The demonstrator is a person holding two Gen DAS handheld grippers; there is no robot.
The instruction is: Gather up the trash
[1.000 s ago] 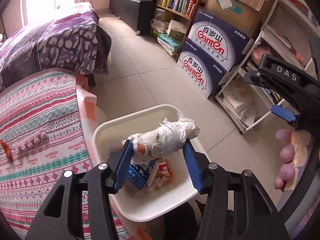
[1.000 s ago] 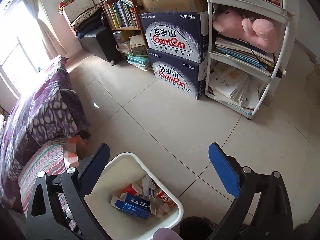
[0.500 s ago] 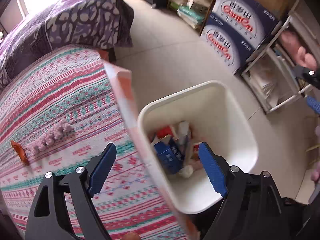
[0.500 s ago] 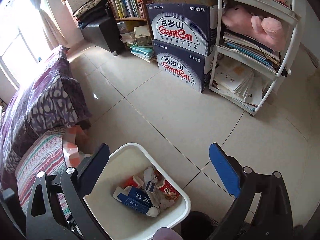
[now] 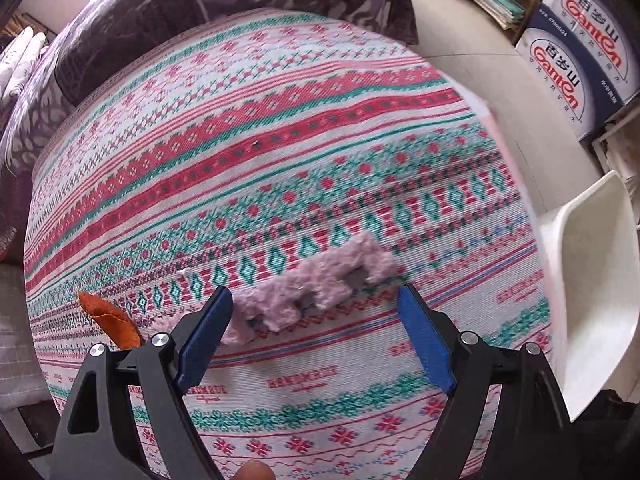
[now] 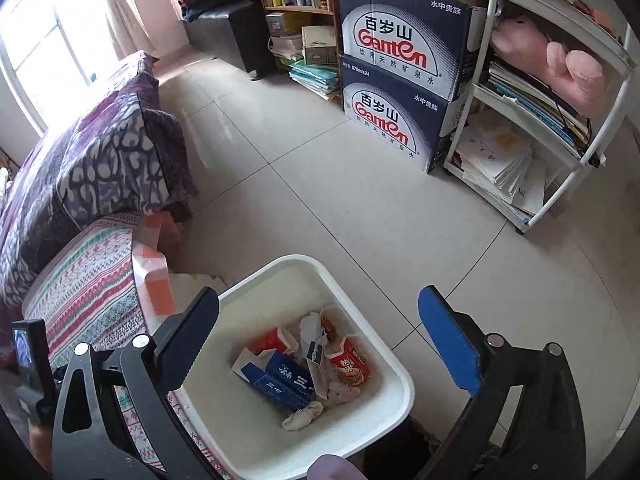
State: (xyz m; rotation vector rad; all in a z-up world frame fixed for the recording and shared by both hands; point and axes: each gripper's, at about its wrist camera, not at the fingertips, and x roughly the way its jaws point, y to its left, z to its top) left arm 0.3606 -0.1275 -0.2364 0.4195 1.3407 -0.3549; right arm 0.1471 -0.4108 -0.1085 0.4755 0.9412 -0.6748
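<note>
your left tongs (image 5: 316, 320) are pointing nearly straight down at the bench (image 5: 280, 128), the one with the striped red, teal and white patterned cloth on it. the jaws are spread wide with nothing pinched between them. in the gap, on the cloth, lies a fuzzy pinkish-lilac strip of fabric scrap (image 5: 316, 288), running diagonally with a few dark holes along it. its lower left end disappears behind the left blue pad, but i can't tell if the pad actually touches it. a bit further left there's an orange peel-like scrap (image 5: 108, 316) sitting on the cloth too, partly behind the tongs' frame. that part of the view is a little motion-blurred on the right side, where the white trash bin (image 5: 592, 280) peeks in just past the bench edge.

your right tongs (image 6: 320, 332) hang over that same white bin (image 6: 392, 376), also wide open and holding nothing. the bin stands on the tiled floor (image 6: 320, 184) right against the bench corner. inside it you can see a blue and white carton (image 6: 280, 380), a red snack cup (image 6: 348, 364), another red wrapper, torn paper and a crumpled white wad (image 6: 302, 416) near the front. behind are two stacked ganten water boxes (image 6: 396, 76) and a white shelf rack (image 6: 560, 120) with a pink plush toy.
</note>
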